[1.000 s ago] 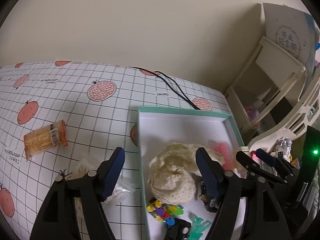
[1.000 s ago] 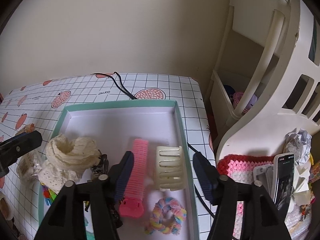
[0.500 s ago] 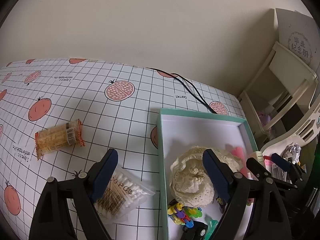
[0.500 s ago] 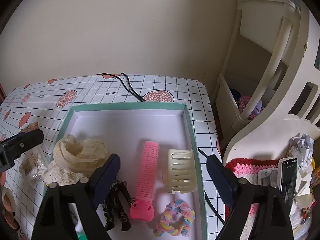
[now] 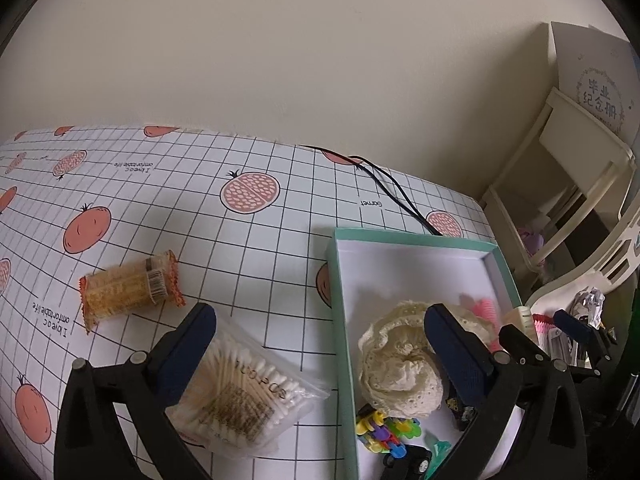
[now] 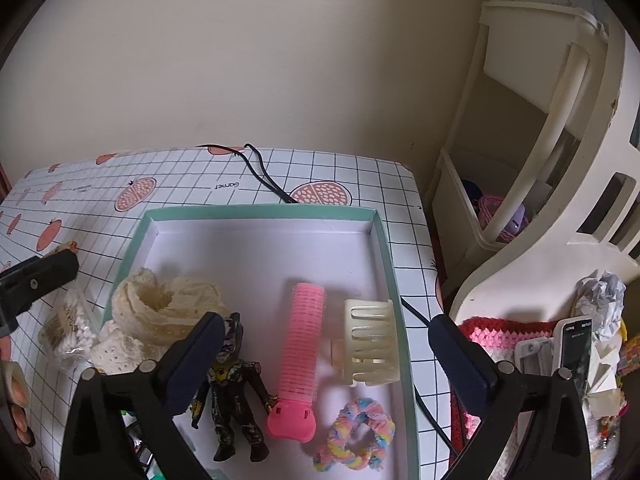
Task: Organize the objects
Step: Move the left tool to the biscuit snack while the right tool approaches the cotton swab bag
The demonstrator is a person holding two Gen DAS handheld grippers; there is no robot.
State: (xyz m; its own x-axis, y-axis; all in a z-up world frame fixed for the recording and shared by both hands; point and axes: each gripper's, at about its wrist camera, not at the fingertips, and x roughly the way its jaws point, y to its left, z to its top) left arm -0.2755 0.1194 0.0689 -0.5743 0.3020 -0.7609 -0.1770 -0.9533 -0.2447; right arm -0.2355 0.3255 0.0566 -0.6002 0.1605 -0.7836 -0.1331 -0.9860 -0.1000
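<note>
Both grippers, left gripper (image 5: 320, 350) and right gripper (image 6: 326, 354), have opened wider, empty.

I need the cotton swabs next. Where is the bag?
In the left wrist view the swab bag lies on the tablecloth, left of the tray, below the snack pack.

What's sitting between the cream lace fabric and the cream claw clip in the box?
In the right wrist view, the pink hair roller lies between lace fabric and claw clip, lengthwise.
</note>
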